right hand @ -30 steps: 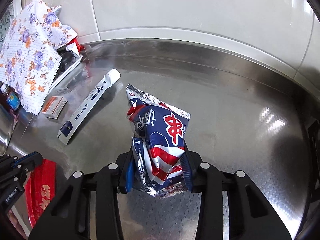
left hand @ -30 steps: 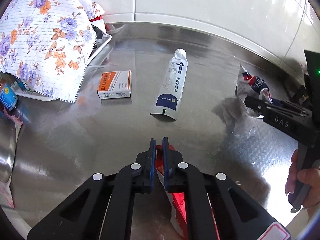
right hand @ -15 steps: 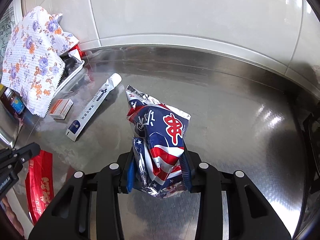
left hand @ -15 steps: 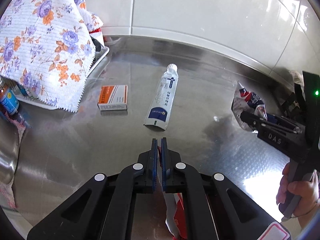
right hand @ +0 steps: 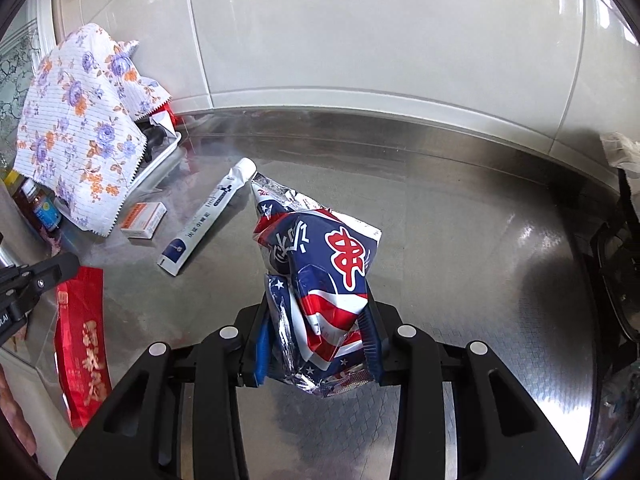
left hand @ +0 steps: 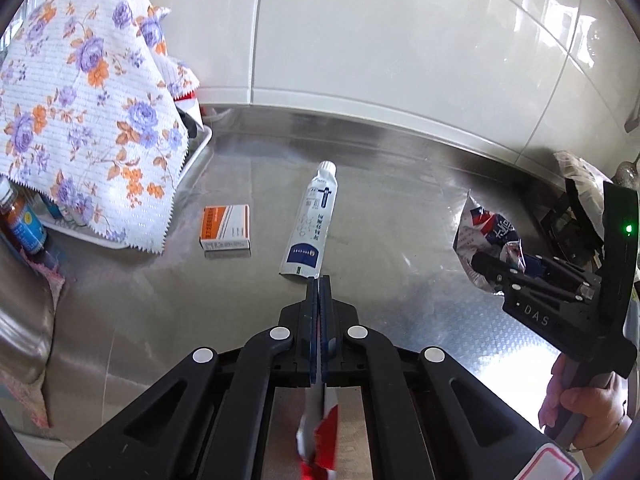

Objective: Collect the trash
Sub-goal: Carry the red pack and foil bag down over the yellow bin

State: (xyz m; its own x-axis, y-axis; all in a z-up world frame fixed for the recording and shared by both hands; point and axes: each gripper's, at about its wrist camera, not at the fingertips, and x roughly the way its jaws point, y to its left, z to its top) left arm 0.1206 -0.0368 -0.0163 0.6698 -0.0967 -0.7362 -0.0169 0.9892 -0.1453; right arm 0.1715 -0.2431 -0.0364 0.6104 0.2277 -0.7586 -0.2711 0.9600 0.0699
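My left gripper (left hand: pixel 319 280) is shut on a flat red wrapper (left hand: pixel 320 436) that hangs below its fingers; the wrapper also shows in the right wrist view (right hand: pixel 82 344) hanging at the counter's left edge. My right gripper (right hand: pixel 316 312) is shut on a crumpled red, white and blue snack bag (right hand: pixel 320 276), held above the steel counter (right hand: pixel 460 240); the bag also shows in the left wrist view (left hand: pixel 486 240). A white toothpaste tube (left hand: pixel 312 224) and a small orange and white box (left hand: pixel 225 227) lie on the counter ahead.
A floral cloth (left hand: pixel 84 120) drapes over a white tray (left hand: pixel 196 156) at the back left, with bottles (left hand: pixel 22 220) beside it. A tiled wall (left hand: pixel 400 48) bounds the counter behind. Dark items (right hand: pixel 616 264) sit at the counter's right edge.
My left gripper has closed fully on the red wrapper and lifted it off the counter, drawing back. My right gripper holds the snack bag as before, raised slightly.
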